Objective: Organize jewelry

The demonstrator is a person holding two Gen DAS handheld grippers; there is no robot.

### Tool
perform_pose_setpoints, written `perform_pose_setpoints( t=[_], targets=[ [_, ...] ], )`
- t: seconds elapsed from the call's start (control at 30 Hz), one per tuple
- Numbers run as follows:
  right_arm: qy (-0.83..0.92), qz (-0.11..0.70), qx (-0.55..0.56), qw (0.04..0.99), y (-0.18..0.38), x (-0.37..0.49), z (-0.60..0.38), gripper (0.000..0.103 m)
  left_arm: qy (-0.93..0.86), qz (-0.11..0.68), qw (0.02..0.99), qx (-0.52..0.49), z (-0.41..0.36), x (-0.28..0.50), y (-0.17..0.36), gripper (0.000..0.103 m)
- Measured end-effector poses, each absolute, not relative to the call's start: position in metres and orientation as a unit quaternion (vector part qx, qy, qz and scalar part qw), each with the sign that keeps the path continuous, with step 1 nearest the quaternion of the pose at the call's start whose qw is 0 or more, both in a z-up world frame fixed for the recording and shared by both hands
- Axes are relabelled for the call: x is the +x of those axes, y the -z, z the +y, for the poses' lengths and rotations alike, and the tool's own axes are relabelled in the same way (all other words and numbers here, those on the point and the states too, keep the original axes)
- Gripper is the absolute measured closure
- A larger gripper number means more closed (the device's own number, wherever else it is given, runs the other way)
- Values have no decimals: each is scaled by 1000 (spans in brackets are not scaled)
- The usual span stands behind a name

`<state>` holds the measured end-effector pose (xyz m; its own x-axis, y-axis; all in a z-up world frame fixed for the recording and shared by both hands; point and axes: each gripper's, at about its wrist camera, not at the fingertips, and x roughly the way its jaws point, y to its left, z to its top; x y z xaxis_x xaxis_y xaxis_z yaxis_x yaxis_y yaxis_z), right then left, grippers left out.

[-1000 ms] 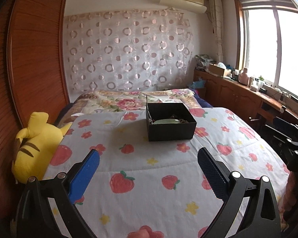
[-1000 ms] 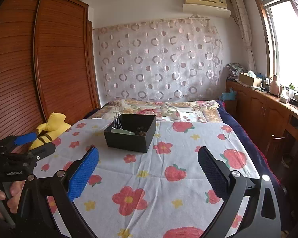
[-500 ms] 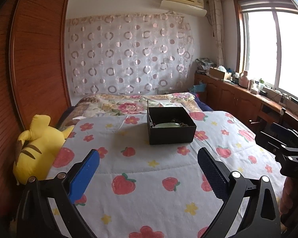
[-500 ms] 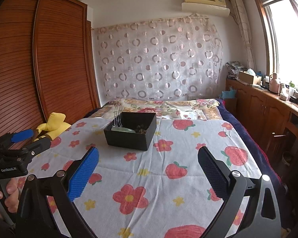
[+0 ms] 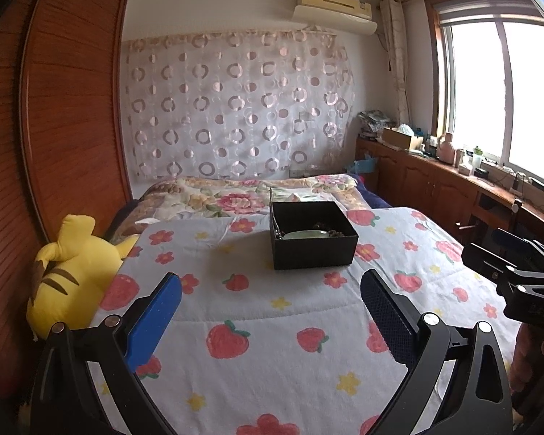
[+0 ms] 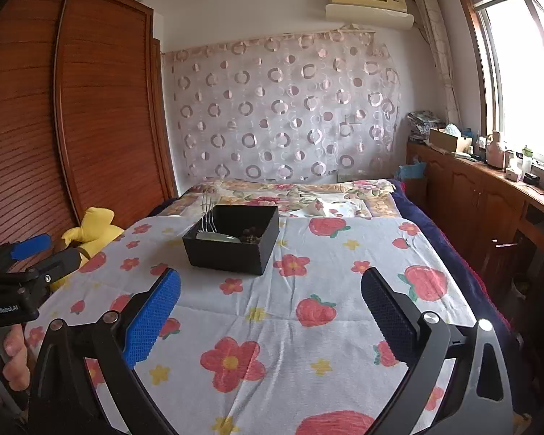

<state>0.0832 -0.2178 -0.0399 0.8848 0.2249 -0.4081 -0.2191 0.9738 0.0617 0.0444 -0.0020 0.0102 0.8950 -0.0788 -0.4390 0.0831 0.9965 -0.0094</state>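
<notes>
Left gripper (image 5: 271,299): held above the bedspread (image 5: 257,311), fingers spread wide, nothing between them.
Right gripper (image 6: 270,291): likewise held wide and empty over the bedspread.
Black box (image 5: 312,233): set on the bedspread at 12 o'clock from the left gripper, well apart from both.
Jewelry: a pale green bangle (image 5: 305,234) and dark beads (image 6: 252,233) are seen inside the box.
Plush toy (image 5: 67,272): yellow, laid at 9 o'clock by the wardrobe.

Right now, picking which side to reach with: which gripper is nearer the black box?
Left, narrowly. The left gripper squarely faces the black box, short of it; the right gripper sits off toward its right corner.
</notes>
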Motion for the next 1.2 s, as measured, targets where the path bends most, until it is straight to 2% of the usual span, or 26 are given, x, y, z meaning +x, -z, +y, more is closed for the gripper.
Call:
perform_pose_setpoints(
  t=[1.2],
  targets=[
    [-114, 210, 7, 971, 39, 84, -218, 2, 42, 223, 974, 5, -2, 44, -9, 8]
  ],
)
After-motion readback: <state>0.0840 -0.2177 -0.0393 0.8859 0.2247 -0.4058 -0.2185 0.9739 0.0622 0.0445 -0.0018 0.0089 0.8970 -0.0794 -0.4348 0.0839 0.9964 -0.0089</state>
